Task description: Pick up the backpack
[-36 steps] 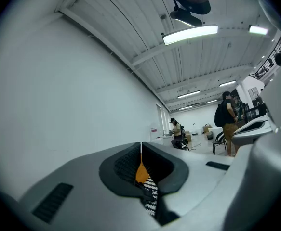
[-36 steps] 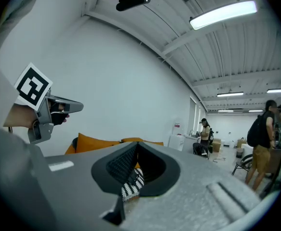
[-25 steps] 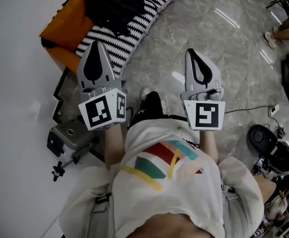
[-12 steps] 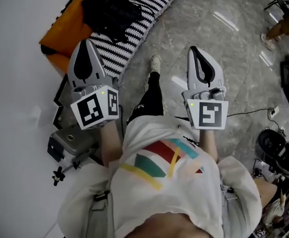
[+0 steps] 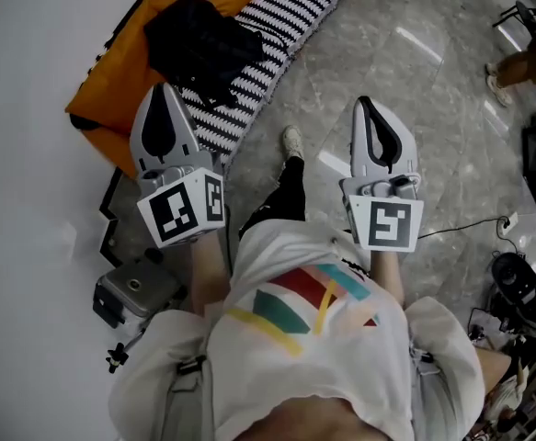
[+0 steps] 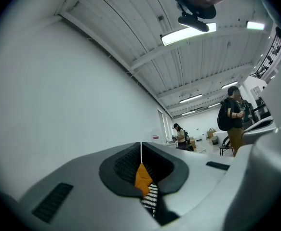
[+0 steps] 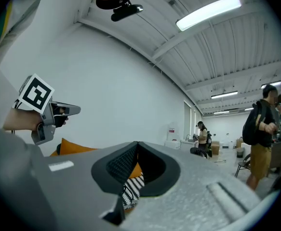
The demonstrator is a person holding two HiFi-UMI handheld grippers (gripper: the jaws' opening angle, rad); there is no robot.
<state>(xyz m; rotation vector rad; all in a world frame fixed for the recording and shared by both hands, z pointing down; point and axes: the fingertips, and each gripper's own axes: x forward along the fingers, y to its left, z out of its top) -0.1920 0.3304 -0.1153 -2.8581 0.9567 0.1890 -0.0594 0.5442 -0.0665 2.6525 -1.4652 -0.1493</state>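
Ahead, a soft black backpack [image 5: 199, 44] straddles the orange cushion's [image 5: 120, 76] edge and a black-and-white striped mat [image 5: 281, 12]; left gripper [image 5: 164, 92] and right gripper [image 5: 365, 105] both closed tight, empty

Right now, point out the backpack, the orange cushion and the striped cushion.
backpack [image 5: 199, 44]: head view, middle of its black body.
orange cushion [image 5: 116, 76]: head view, bare part left of backpack.
striped cushion [image 5: 295, 12]: head view, upper end.

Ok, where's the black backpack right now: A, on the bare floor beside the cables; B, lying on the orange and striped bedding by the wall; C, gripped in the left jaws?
B: the black backpack lies across the orange cover and the striped mat, next to the wall.
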